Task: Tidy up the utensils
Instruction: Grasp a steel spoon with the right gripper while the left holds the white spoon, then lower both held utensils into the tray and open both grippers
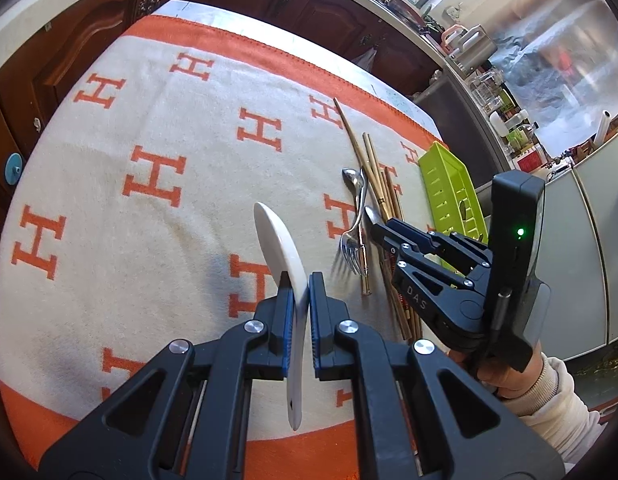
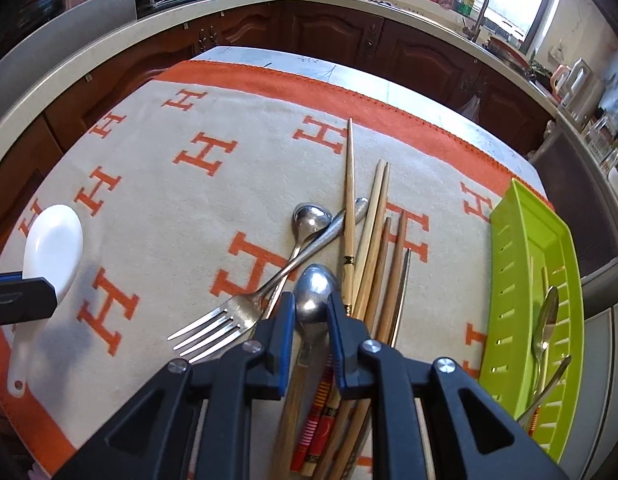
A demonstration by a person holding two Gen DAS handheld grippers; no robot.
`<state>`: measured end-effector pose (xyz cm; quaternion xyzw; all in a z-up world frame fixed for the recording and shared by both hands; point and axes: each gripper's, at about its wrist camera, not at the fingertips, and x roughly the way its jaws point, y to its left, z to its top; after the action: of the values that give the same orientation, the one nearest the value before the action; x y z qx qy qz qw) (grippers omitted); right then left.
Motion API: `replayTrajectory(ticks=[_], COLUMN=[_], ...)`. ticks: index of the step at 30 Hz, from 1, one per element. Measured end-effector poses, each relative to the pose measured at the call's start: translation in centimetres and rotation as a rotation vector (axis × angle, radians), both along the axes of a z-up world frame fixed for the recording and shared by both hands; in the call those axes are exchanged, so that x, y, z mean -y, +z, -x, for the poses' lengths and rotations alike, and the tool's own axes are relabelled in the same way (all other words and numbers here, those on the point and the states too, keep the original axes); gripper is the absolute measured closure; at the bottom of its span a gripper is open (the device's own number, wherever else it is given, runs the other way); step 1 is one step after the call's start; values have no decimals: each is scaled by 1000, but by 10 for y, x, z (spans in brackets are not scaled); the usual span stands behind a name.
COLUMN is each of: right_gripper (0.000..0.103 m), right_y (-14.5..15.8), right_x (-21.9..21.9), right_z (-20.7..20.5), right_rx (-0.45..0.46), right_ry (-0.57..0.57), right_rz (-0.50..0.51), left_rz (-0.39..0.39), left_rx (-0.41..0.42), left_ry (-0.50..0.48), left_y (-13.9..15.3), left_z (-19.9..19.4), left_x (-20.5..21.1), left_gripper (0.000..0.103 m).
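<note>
My left gripper [image 1: 300, 286] is shut on a white ceramic spoon [image 1: 277, 246], held on edge above the cloth; it also shows in the right wrist view [image 2: 53, 248]. My right gripper [image 2: 311, 304] straddles a steel spoon [image 2: 315, 292] in the utensil pile, its pads beside the bowl, jaws a little apart. The pile holds a fork [image 2: 229, 318], a second steel spoon [image 2: 311, 218] and several chopsticks [image 2: 373, 236]. A green tray [image 2: 521, 240] at the right holds a spoon [image 2: 547, 320] and other utensils.
An orange-and-cream H-patterned cloth [image 1: 149, 120] covers the table. Dark wooden cabinets and a counter curve behind it. The right gripper body [image 1: 437, 276] and the person's hand sit right of the pile in the left wrist view, before the green tray [image 1: 449, 188].
</note>
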<state>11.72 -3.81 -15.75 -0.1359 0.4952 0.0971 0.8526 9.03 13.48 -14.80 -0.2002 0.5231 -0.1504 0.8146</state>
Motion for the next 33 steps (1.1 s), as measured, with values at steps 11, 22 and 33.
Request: replayTrajectory(ticks=[11,22,33], right_gripper=[87,100,100], right_y=[-8,6,40], right_x=[-7,50,119], right_z=[-2,-7,34], right_rx=[9,-110,-104], right_ry=[0,-167,-276], right_rz=[83,-316,-559], left_rz=[17,0,-24], left_rx=[-14,6,40], left_ry=[-13,-54,-147], left_y=[-8,3,35], left_z=[-4,0,8], left_x=[7,21,66], left_gripper=[98,98,98])
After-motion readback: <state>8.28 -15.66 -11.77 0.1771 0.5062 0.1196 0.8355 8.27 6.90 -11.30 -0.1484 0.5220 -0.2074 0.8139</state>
